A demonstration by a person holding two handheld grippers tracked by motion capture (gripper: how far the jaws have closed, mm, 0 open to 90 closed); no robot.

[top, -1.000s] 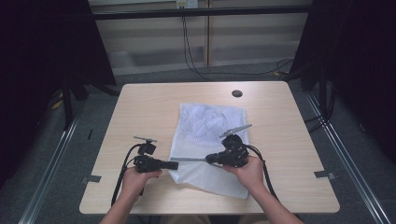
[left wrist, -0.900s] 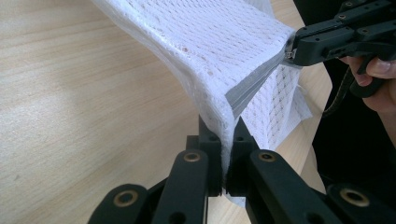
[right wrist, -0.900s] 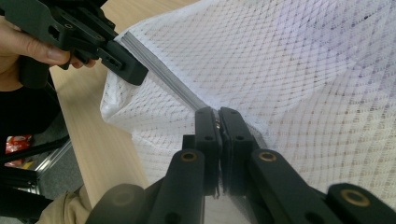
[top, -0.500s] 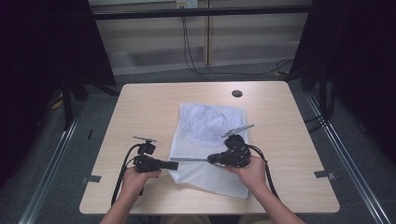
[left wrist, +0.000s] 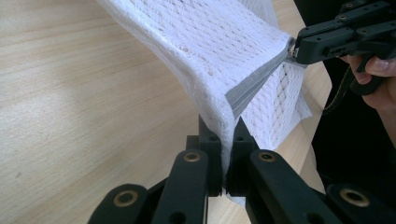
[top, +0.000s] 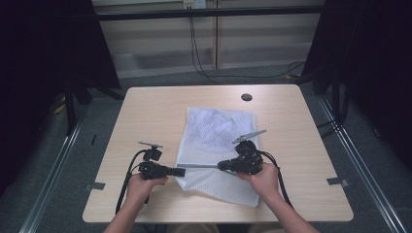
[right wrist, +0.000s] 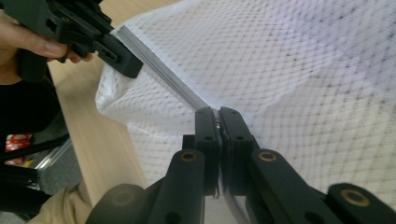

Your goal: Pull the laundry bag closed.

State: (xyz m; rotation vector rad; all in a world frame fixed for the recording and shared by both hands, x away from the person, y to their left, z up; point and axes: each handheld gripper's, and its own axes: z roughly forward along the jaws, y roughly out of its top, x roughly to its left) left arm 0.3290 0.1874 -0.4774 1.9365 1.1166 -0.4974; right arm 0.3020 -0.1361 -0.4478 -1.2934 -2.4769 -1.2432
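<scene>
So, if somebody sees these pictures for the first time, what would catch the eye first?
First, the white mesh bag in the middle of the wooden table, with its grey zipper band stretched in a straight line. The left gripper is shut on the bag's left edge, and the right gripper pinches the band's other end, apparently at the zipper pull. Farther back, a small dark round hole marks the table.

Overhead view, two close gripper views

a white mesh cloth bag lies on a matt, pale wood table.
</scene>
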